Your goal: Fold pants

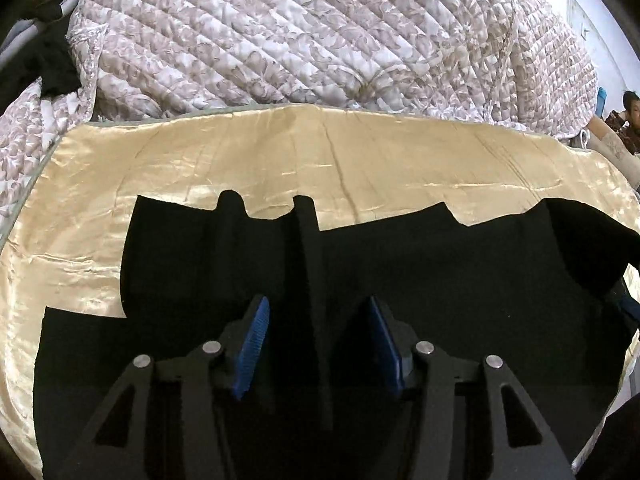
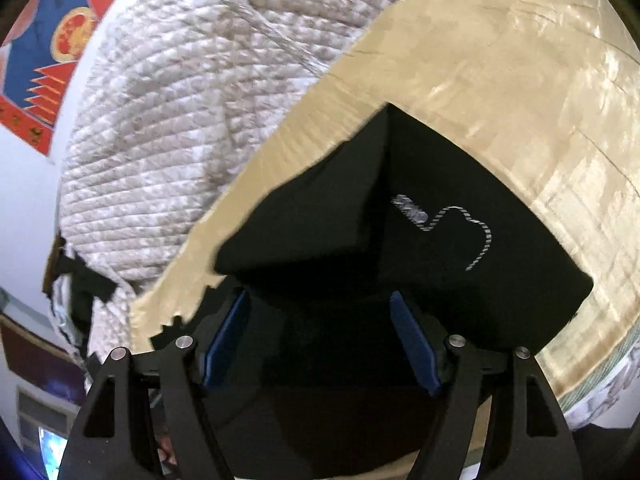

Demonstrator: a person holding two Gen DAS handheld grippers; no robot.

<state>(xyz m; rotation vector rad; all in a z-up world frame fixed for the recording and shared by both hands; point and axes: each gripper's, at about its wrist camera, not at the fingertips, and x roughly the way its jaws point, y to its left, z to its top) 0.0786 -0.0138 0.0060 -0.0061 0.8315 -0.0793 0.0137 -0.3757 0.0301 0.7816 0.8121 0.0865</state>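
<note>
Black pants [image 1: 400, 272] lie spread on a shiny beige satin sheet [image 1: 280, 160]. In the left wrist view a raised ridge of black cloth runs up between the blue pads of my left gripper [image 1: 318, 308], whose jaws stand apart around it. In the right wrist view the pants [image 2: 440, 248] show a folded corner with a white embroidered outline [image 2: 460, 228]. My right gripper [image 2: 320, 300] is open, with black cloth lying between and over its blue pads [image 2: 416, 344].
A quilted floral bedspread [image 1: 300, 32] is bunched behind the satin sheet and shows in the right wrist view [image 2: 168, 120] too. A person [image 1: 632, 108] sits at the far right. A red and blue wall hanging [image 2: 52, 40] is at upper left.
</note>
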